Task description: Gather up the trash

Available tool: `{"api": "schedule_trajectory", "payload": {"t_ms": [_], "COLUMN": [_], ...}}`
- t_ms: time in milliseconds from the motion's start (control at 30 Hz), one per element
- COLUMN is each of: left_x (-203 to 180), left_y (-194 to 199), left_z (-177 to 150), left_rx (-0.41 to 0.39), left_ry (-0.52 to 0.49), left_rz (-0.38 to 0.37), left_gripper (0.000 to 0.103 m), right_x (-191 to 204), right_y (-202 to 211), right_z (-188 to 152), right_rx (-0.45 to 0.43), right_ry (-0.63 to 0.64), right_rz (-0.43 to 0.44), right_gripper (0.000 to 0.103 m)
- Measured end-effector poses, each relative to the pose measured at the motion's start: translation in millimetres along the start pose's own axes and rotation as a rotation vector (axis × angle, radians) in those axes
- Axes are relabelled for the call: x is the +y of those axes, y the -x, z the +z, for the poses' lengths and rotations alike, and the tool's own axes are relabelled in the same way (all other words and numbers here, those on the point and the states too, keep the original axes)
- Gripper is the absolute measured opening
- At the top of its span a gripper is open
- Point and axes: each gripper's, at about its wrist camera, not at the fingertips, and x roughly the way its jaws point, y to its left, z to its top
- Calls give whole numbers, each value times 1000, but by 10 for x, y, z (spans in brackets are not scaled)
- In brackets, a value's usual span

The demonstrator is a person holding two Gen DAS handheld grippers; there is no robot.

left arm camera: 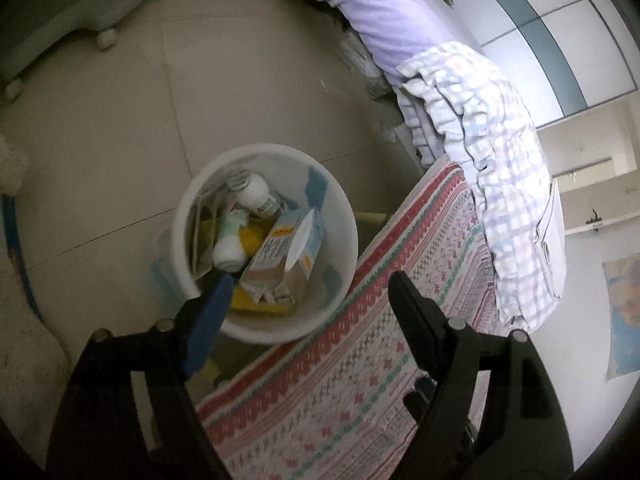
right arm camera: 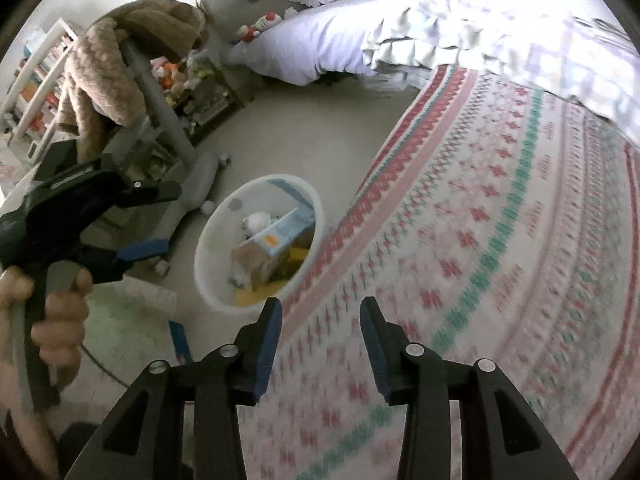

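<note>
Trash fills the white bin (left arm camera: 266, 240) on the floor left of the bed (left arm camera: 360, 360): bottles (left arm camera: 256, 192) and a box (left arm camera: 284, 252), with the left gripper (left arm camera: 308, 304) spread wide and empty just above its near rim. From the right wrist, the right gripper (right arm camera: 320, 320) hangs parted and empty over the bed's (right arm camera: 500, 260) edge, the bin (right arm camera: 218, 232) just beyond, its blurred contents seemingly boxes.

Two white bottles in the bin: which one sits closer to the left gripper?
The bottle with the pale green label, leaning cap-down beside the opened carton. The other bottle lies farther back, toward the bin's far wall.
</note>
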Motion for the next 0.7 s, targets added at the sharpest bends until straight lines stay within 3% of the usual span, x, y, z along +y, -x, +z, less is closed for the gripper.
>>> {"api": "schedule_trajectory", "payload": {"t_ms": [167, 300, 433, 600, 700], "left_x": [-277, -393, -509, -830, -874], "left_y": [496, 873, 958, 888, 749], "left_z": [-317, -911, -1321, -1795, -1912], "left_rx": [-142, -250, -261, -353, -326], "left_ry": [-92, -185, -249, -443, -483], "left_rz": [88, 132, 159, 306, 348], "left_gripper": [80, 81, 81, 82, 82], "right_x": [78, 135, 183, 222, 188], "right_y": [513, 905, 1195, 1389, 1416], "right_z": [-210, -429, -732, -910, -889], "right_rx": [-22, -48, -77, -136, -148], "right_ry": [61, 111, 183, 244, 227], "right_rz": [30, 62, 86, 31, 42], "right_gripper": [48, 57, 59, 64, 65]}}
